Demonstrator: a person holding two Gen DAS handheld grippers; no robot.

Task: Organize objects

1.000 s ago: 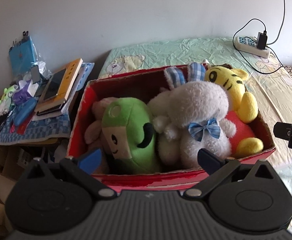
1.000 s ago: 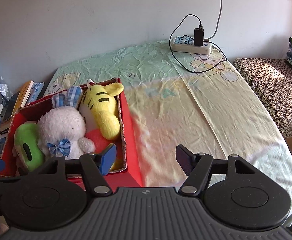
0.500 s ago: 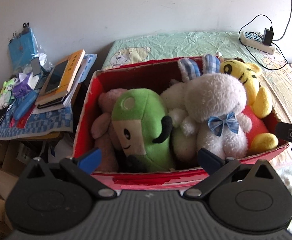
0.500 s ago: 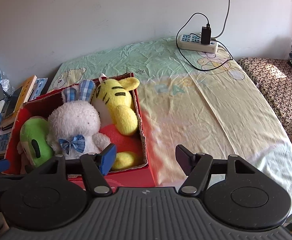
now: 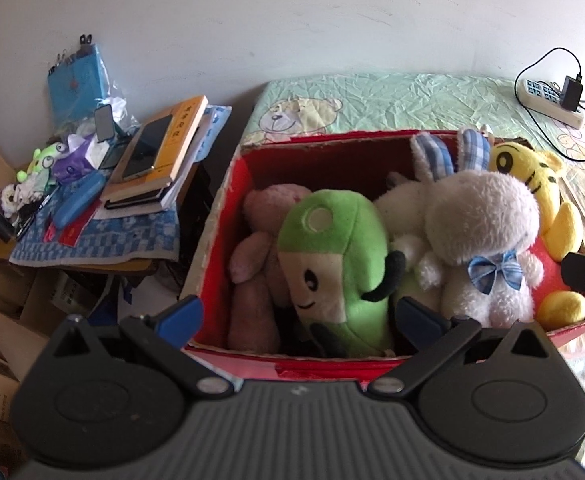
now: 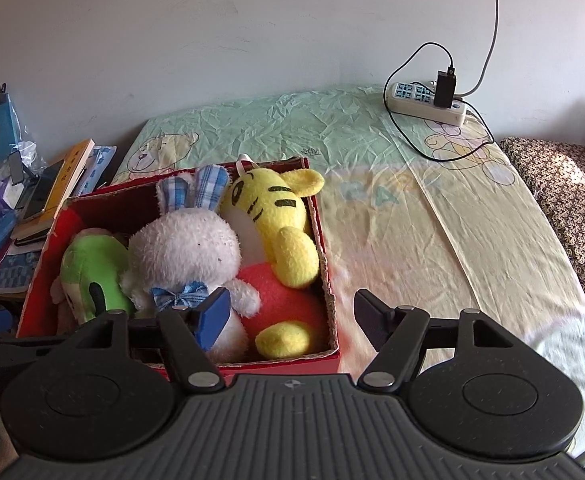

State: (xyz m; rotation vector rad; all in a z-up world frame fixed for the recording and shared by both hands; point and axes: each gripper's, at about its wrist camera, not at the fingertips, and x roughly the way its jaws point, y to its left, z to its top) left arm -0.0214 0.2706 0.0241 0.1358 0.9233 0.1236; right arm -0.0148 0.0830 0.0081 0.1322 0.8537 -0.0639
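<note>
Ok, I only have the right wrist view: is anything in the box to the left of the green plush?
Observer: Yes, a pink plush sits between the green plush and the red box's left wall.
Operator: And the left gripper?
Observer: The left gripper is open and holds nothing; it points down into the box from its near side.

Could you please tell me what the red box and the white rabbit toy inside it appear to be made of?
The red box looks like cardboard with a red outer and inner face: its cut rim shows a pale brown, ragged edge. The white rabbit toy appears to be soft plush with a fluffy, matte pile; its ears and bow look like blue checked woven cloth. What fills the toy cannot be seen.
</note>
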